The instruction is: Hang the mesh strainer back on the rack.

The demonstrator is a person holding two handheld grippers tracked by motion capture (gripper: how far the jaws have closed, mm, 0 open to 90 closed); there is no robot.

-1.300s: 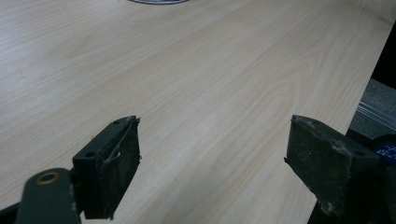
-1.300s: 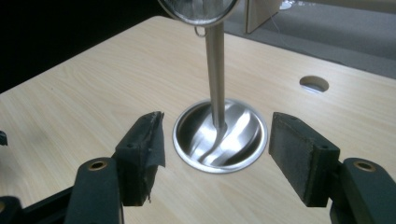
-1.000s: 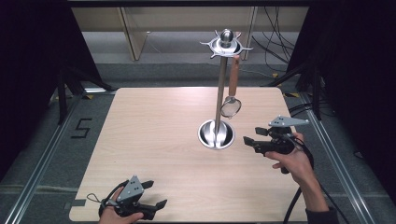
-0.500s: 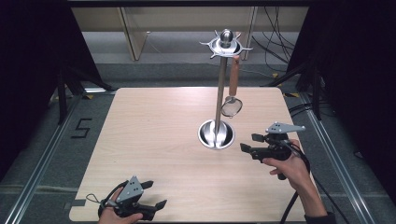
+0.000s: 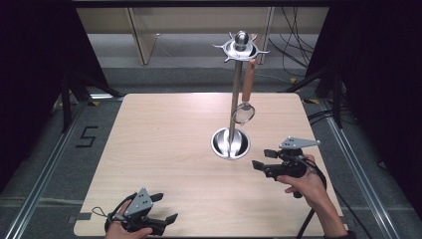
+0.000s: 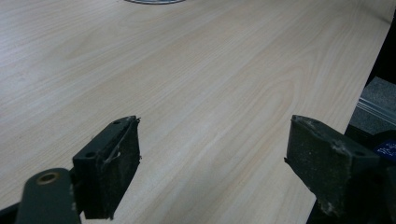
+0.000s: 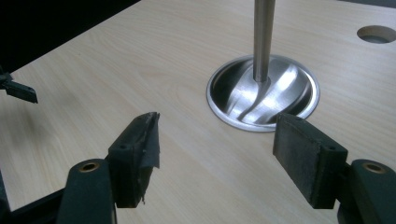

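Near the right edge of the pale wooden table (image 5: pixel 164 134): right gripper (image 5: pixel 263 160) held low, jaws apart with nothing between them, just been opening a little, aimed at the round polished steel base (image 5: pixel 230 143) of the tall utensil stand (image 5: pixel 236 94), just beside its rim yet not touching. Hanging from the stand's crown, clear of the base: small mesh strainer with brown handle (image 5: pixel 244 110). At the near edge, well apart from the stand: left gripper (image 5: pixel 165 208), jaws spread wide over bare wood. Broad open tabletop across the left half and between both grippers
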